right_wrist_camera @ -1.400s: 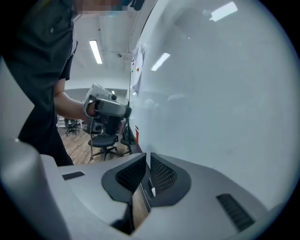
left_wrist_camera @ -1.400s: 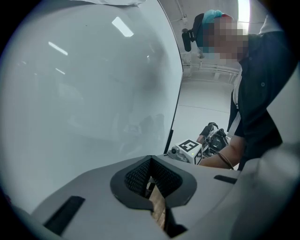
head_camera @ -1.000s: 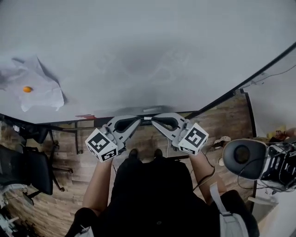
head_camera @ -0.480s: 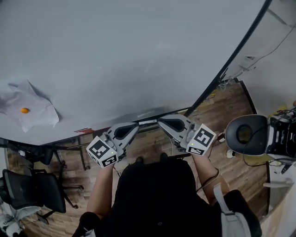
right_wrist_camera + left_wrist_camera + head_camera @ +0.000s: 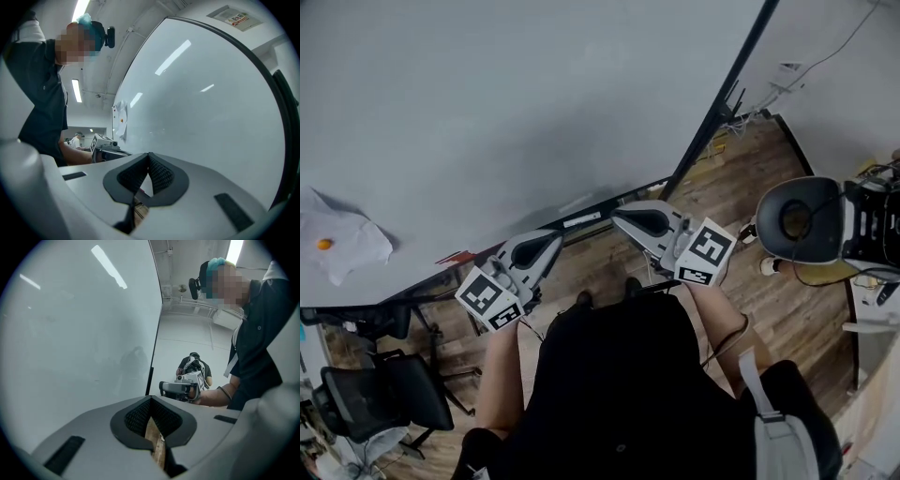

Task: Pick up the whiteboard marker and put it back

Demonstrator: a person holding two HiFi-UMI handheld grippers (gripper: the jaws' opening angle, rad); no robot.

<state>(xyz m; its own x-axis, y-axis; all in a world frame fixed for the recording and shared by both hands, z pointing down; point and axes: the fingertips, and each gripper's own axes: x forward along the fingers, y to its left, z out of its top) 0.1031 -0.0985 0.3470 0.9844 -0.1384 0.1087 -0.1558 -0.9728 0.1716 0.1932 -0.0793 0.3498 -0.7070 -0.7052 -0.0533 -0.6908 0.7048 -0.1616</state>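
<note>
Turning toward the board's right end over the last second, the person now sees the whiteboard point(image 5: 487, 112) differently. Its black side frame point(image 5: 722, 103) has swept in toward the middle of the head view. The paper sheet point(image 5: 347, 248) pinned by an orange magnet point(image 5: 323, 244) has slid to the far left edge. The two tools have also drifted a little apart, where a second ago their tips almost met.

The left claw point(image 5: 555, 236) sits lower and to the left, and the right claw point(image 5: 617, 215) is higher. Both hover just off the ledge point(image 5: 422, 274) under the board. In the left gripper view the left claw point(image 5: 150, 399) is clenched with nothing in it, only wooden floor point(image 5: 157, 451) showing through the gap behind the pads. The right gripper view shows the right claw point(image 5: 149, 154) closed and empty as well.

The whiteboard marker cannot be picked out with certainty. A small red item point(image 5: 455, 256) lies on the ledge just left of the left claw and may be it, but it is too small to tell. Neither tool holds a marker, so the pick-up appears not to have begun. The turn looks like searching or repositioning rather than a reach.
</note>
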